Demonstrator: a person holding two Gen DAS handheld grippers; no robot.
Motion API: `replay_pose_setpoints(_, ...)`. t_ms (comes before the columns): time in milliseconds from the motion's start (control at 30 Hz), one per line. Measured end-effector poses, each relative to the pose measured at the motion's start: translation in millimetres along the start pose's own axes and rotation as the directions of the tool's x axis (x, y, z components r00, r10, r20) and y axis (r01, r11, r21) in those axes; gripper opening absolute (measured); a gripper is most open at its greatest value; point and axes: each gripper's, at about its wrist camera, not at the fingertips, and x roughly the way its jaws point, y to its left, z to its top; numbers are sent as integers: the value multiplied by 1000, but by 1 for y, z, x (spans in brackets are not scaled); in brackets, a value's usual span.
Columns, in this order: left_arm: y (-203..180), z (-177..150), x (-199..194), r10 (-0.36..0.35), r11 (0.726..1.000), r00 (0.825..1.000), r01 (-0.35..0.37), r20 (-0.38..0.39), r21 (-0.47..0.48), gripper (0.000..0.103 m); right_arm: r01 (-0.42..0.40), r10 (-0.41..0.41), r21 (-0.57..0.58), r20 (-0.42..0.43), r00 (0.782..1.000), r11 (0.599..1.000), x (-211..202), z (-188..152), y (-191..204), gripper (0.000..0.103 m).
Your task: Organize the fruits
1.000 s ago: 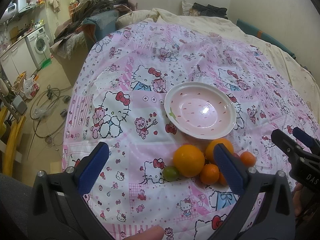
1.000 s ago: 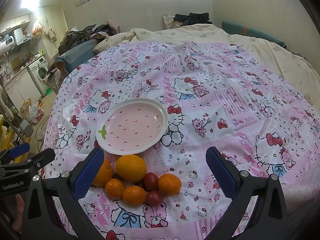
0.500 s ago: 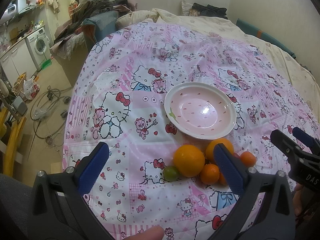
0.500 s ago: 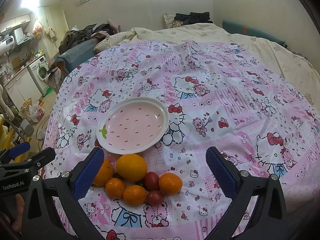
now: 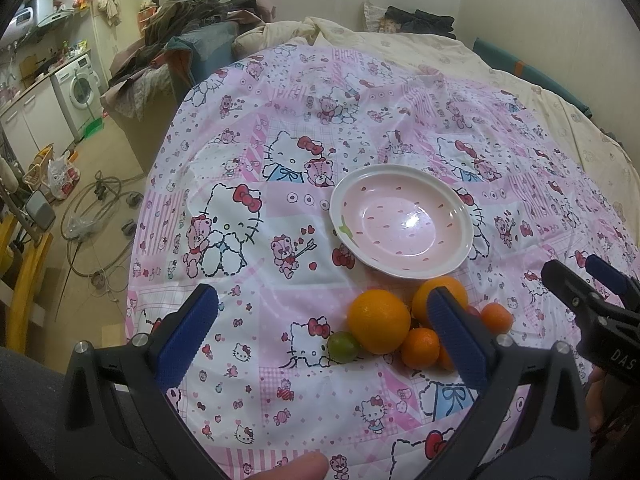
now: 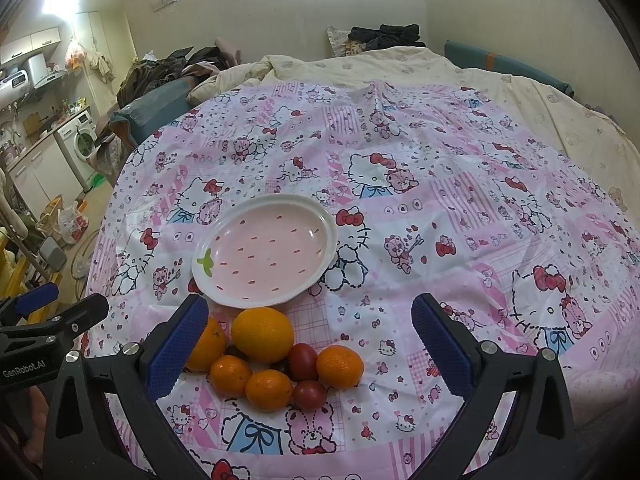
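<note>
A pink strawberry-patterned plate [image 5: 460, 208] [image 6: 326, 216] lies empty on the Hello Kitty cloth. Just in front of it is a cluster of fruit: two large oranges [image 5: 378, 321] [image 6: 262, 334], several small tangerines [image 6: 268, 390] [image 5: 419, 347], dark red round fruits [image 6: 303, 355] and a green one [image 5: 343, 346]. My left gripper [image 5: 322, 332] is open and empty, held above the cloth near the fruit. My right gripper [image 6: 310, 340] is open and empty, hovering over the cluster. Each gripper shows at the edge of the other's view.
The pink cloth [image 6: 440, 200] covers a bed with a cream duvet [image 6: 520, 92] behind. The cloth's left edge drops to a floor with cables [image 5: 92, 208], bags and a washing machine [image 5: 82, 88]. Clothes are piled at the back left [image 5: 192, 12].
The right wrist view has crept slightly forward, with the plate and fruit a little lower in view. The left gripper has stayed still. Both stay open.
</note>
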Motion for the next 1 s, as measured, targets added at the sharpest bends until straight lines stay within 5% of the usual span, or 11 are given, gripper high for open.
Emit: replay_pose_setpoints(1000,3,0,4,40,999,999,-40,-31,23,103,-9,9,12,-17,1000,1000,2,0,-5,103)
